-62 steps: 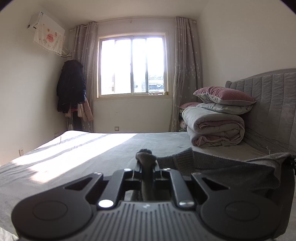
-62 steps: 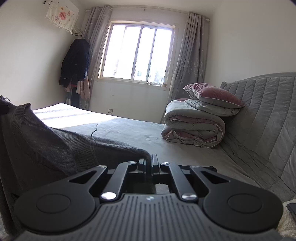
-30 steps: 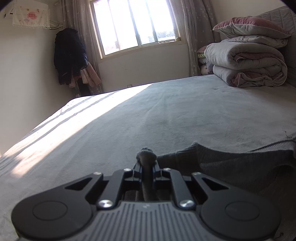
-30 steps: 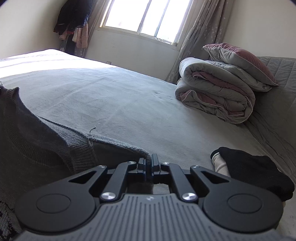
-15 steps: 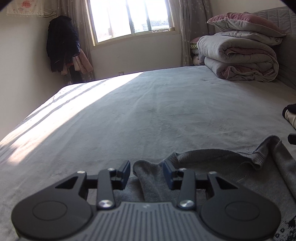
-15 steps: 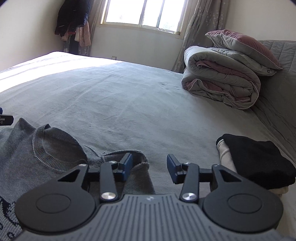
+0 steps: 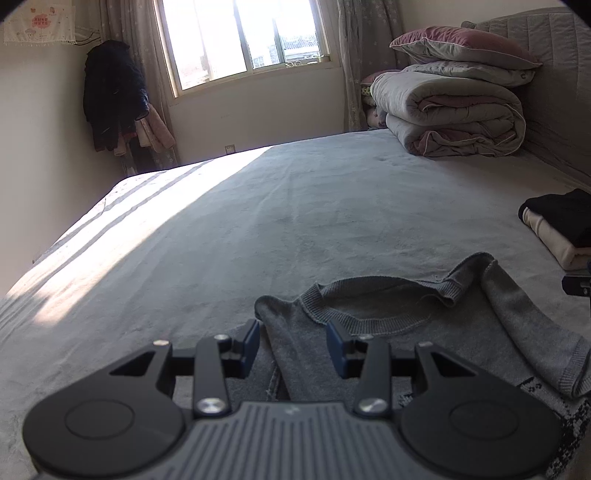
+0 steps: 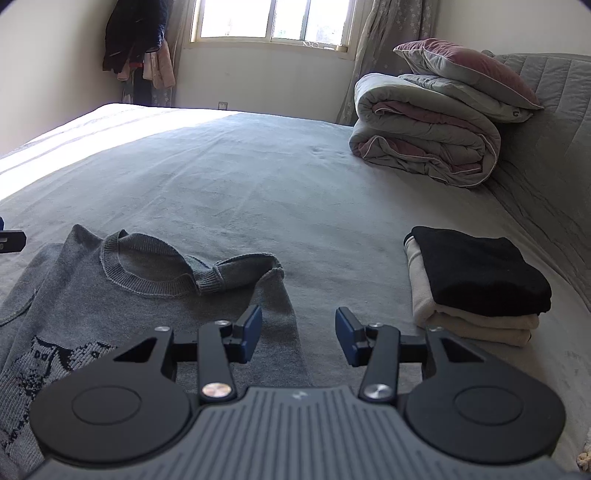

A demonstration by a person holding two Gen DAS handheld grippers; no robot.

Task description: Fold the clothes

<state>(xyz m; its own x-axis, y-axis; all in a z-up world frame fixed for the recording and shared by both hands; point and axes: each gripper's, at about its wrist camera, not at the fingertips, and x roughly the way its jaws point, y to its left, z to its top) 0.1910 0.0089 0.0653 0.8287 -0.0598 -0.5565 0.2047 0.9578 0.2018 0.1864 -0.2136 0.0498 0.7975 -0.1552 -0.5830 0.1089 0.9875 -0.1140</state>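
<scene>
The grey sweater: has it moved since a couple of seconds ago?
Yes. The grey sweater was held up in the air by both grippers; now it has come down and lies spread flat on the bed.

- The sweater [image 7: 424, 343] has its lower body hidden under the gripper housing in both views.
- Its dark knitted pattern [image 8: 55, 360] is cut off at the left edge.
- The folded stack [image 7: 561, 229] runs past the right edge.
- The wall hanging's [image 7: 38, 23] print is too small to read.
</scene>
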